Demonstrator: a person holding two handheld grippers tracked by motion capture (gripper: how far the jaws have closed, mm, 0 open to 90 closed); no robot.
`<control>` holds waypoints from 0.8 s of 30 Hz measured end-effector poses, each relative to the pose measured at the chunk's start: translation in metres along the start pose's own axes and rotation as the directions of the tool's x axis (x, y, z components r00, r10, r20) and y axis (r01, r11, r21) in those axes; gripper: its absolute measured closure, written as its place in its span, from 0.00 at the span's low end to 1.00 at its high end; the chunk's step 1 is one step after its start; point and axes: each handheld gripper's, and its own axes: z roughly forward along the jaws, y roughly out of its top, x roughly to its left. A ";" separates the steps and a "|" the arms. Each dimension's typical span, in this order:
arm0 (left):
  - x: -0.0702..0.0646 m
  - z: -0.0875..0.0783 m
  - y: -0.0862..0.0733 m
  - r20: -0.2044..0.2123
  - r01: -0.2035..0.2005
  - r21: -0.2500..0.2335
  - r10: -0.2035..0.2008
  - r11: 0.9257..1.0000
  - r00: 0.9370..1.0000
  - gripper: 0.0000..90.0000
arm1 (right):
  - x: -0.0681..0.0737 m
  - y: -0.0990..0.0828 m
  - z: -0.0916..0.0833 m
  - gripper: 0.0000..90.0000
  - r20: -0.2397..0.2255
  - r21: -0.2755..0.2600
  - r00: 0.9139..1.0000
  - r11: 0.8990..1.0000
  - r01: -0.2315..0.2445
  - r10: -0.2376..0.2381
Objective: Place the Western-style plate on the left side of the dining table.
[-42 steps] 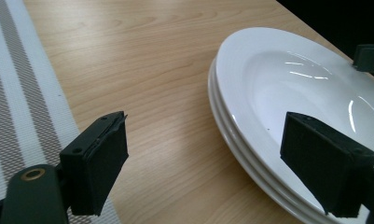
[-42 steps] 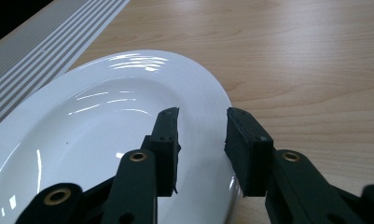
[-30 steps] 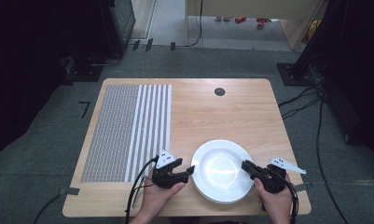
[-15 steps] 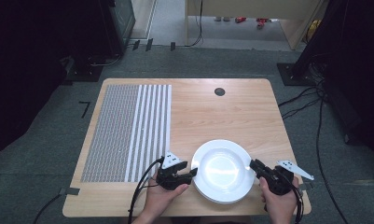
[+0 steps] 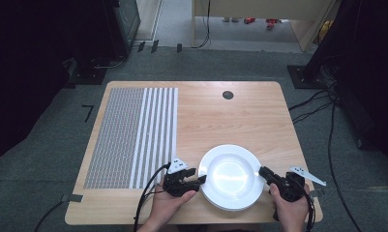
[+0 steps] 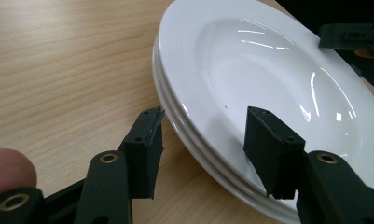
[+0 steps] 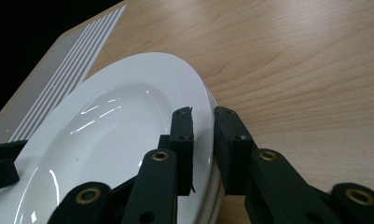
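Observation:
A short stack of white plates (image 5: 229, 176) (image 6: 250, 60) (image 7: 110, 135) lies near the table's front edge. My left gripper (image 5: 200, 181) (image 6: 201, 140) is at the stack's left rim, and its jaws have just been opening. One jaw stands outside the rim by the wood and the other over the top plate, with gaps on both sides, so it is open. My right gripper (image 5: 262, 171) (image 7: 203, 126) is at the right rim. Its jaws have just been closing and now pinch the top plate's rim.
A grey striped mat (image 5: 133, 135) covers the left part of the wooden table (image 5: 240, 116). A small black round hole (image 5: 228, 94) sits near the far edge. Cables trail on the floor at the right. The plates lie close to the front edge.
Both hands stay almost in place at the plates' rims. The right gripper has shifted slightly along the right rim. The plates have not visibly moved.

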 end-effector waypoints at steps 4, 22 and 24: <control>-0.003 0.003 -0.001 0.017 -0.007 0.010 0.007 1.000 1.000 0.52 | -0.002 0.000 0.000 0.90 -0.008 -0.002 1.000 1.000 -0.020 0.020; -0.002 0.005 -0.003 0.011 0.008 -0.001 -0.008 1.000 1.000 0.52 | -0.011 -0.001 -0.002 0.93 -0.107 -0.051 0.982 0.986 -0.161 0.155; -0.002 0.005 -0.003 0.010 0.007 0.000 -0.007 1.000 1.000 0.52 | -0.012 -0.001 -0.002 0.93 -0.130 -0.056 0.974 0.980 -0.192 0.184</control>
